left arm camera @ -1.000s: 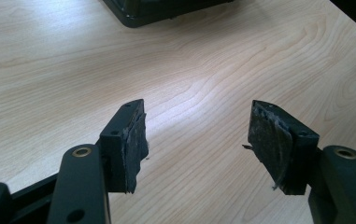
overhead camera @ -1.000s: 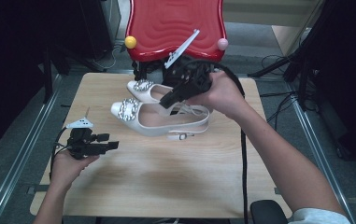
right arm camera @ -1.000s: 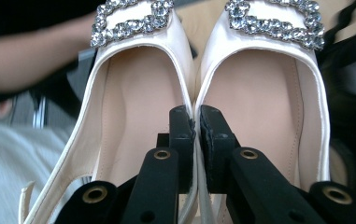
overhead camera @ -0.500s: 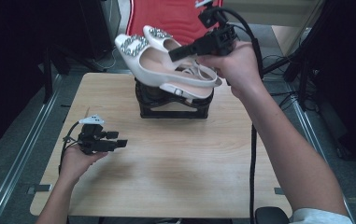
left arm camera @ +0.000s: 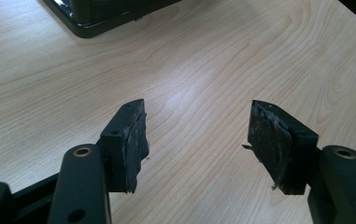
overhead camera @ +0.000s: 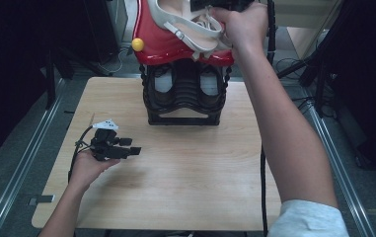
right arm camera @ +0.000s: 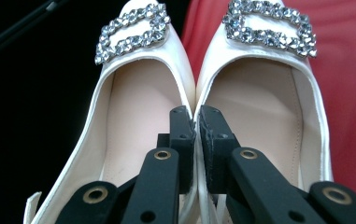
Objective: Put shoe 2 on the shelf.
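Nearest the person, the left gripper point(overhead camera: 135, 150) hovers low over the pale wood-grain worktop point(overhead camera: 190, 173), well short of the black shoe rack point(overhead camera: 184, 96). Its jaws stand wide apart with nothing between them, and their worn, frayed black pads point(left arm camera: 136, 140) show bare. It looks parked there so as to stay clear of the rack.

Farther off, the rack stands at the back edge of the worktop, a ribbed black frame with two slots side by side. Above and behind it the right gripper point(right arm camera: 197, 119) holds a pair of white shoes point(overhead camera: 185, 24) up in the air, in front of a glossy red moulded seat point(overhead camera: 175, 47). Its jaws are nearly closed, pinching the two touching inner walls of the shoes together, probably so that one grip carries both. The shoes are smooth, pale satin-like pumps with beige linings, pointed toes and square rhinestone buckles point(right arm camera: 131, 30), with a thin strap trailing.
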Demonstrator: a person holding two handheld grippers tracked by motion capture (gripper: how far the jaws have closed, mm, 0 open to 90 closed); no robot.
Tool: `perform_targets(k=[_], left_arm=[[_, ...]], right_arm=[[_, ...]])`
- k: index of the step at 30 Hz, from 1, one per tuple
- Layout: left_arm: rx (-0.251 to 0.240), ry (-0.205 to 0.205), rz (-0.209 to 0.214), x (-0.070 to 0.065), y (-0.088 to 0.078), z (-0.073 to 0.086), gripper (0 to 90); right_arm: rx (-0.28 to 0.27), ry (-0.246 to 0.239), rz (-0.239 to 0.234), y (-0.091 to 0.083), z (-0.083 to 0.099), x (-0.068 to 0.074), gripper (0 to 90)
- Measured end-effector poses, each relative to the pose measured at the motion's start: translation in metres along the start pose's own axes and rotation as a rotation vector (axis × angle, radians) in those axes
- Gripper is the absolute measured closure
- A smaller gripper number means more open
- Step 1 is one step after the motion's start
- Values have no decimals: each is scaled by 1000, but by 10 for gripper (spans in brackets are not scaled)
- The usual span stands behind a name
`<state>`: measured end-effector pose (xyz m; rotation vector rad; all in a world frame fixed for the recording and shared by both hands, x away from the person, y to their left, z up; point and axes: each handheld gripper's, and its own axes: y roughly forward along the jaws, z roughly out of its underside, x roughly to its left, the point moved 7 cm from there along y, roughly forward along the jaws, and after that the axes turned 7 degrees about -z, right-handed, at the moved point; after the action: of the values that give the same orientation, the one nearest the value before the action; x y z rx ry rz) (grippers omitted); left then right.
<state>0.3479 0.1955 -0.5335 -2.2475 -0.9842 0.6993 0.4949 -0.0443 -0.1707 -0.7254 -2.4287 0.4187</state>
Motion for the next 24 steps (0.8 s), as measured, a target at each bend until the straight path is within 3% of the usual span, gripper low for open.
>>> perform_targets(k=[9,14,17,19,21,24], left_arm=[[5,19,16,-4,4,-1,377],[-6,17,21,-5,4,-2,378],[-4,13,26,-6,4,-2,378],[-5,16,18,-6,4,-2,379],[-3,19,24,-7,4,-3,380],[1,24,24,-8,5,-3,380]], right_arm=[[-101,113,171,18,-26,-33,863],[-203,165,250,28,-31,-44,863],[-263,164,318,34,-31,-49,863],[-289,180,332,40,-29,-51,863],[-273,200,331,48,-26,-51,862],[-261,193,377,58,-23,-49,861]])
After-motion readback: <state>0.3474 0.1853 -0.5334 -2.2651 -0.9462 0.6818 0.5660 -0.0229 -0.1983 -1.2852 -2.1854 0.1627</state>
